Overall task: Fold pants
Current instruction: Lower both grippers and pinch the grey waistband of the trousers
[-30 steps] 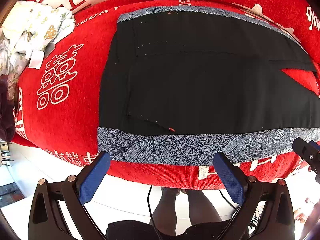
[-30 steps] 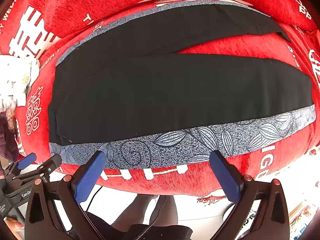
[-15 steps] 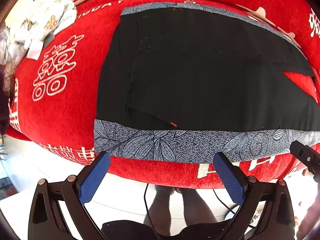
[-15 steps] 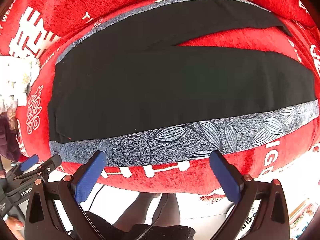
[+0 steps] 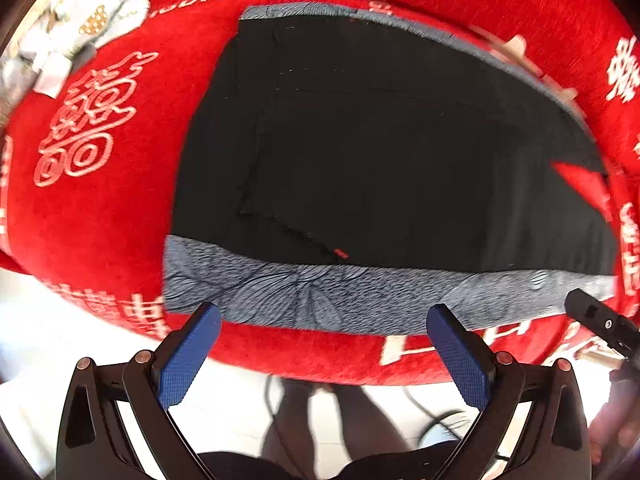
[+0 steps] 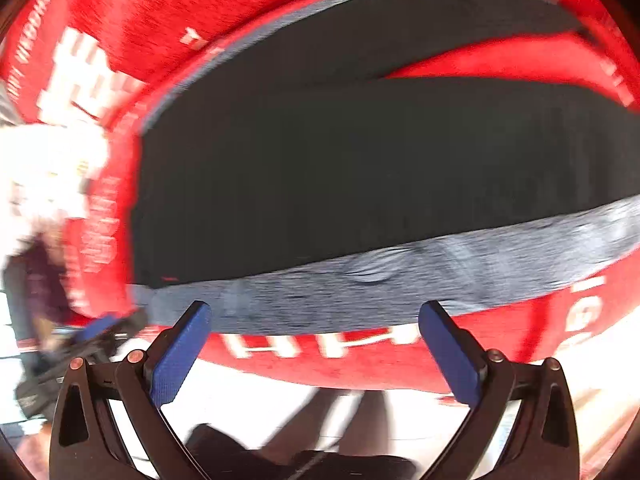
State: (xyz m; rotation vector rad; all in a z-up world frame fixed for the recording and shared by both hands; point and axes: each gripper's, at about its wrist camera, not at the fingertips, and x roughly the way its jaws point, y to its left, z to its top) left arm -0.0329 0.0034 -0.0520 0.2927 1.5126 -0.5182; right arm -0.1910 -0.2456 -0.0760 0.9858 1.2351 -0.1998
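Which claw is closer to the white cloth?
Left. The left claw hangs at the pants' waist end nearest the white cloth; the right claw is farther along.

My left camera looks forward along its spread fingers from the near edge of the red blanket point(image 5: 100, 216) — close over the waist end of the pants point(image 5: 380, 160). My right camera faces likewise, further along the legs point(image 6: 360, 168). Both share the grey patterned side strip point(image 5: 320, 296).
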